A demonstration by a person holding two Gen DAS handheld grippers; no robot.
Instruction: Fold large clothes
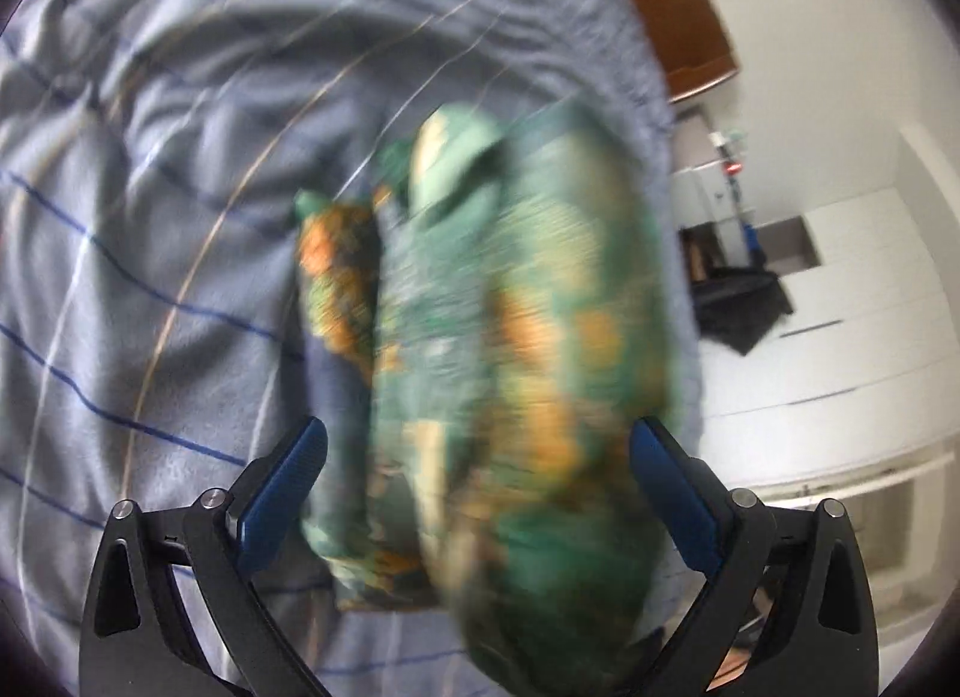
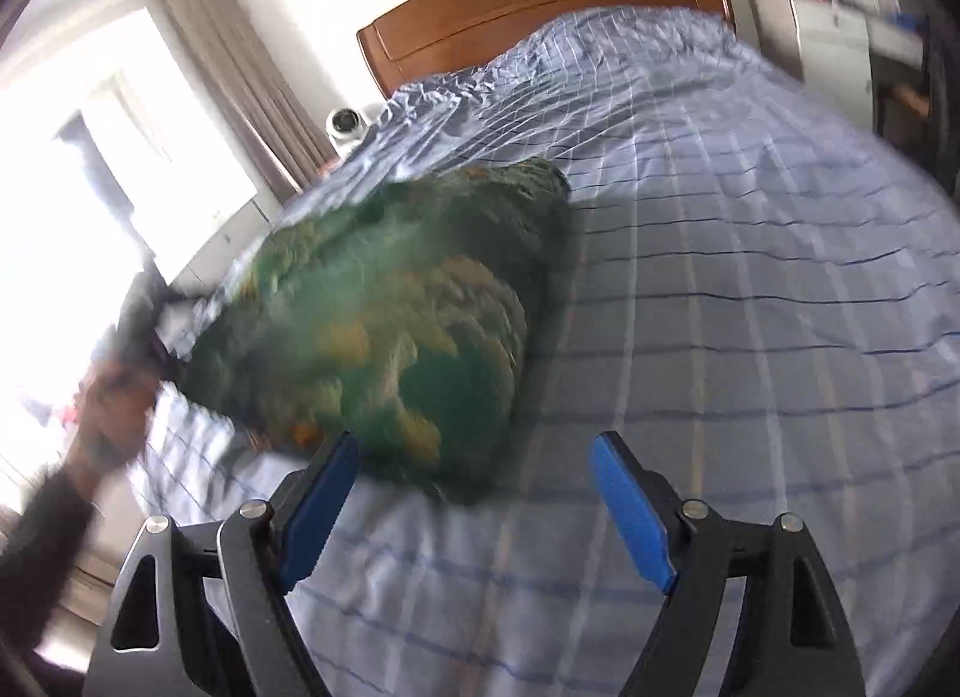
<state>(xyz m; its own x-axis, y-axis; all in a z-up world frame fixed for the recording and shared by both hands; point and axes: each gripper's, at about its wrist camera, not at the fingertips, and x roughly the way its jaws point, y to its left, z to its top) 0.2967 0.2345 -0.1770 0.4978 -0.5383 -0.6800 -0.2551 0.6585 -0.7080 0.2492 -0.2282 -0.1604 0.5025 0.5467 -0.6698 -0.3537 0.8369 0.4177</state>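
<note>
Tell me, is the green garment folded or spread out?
Folded, though blurred: the green garment lies as a compact, layered bundle on the bed.

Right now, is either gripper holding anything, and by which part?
Nothing held. Left gripper and right gripper both have open jaws; the green-and-orange patterned garment lies bundled on the blue checked bedsheet.
</note>
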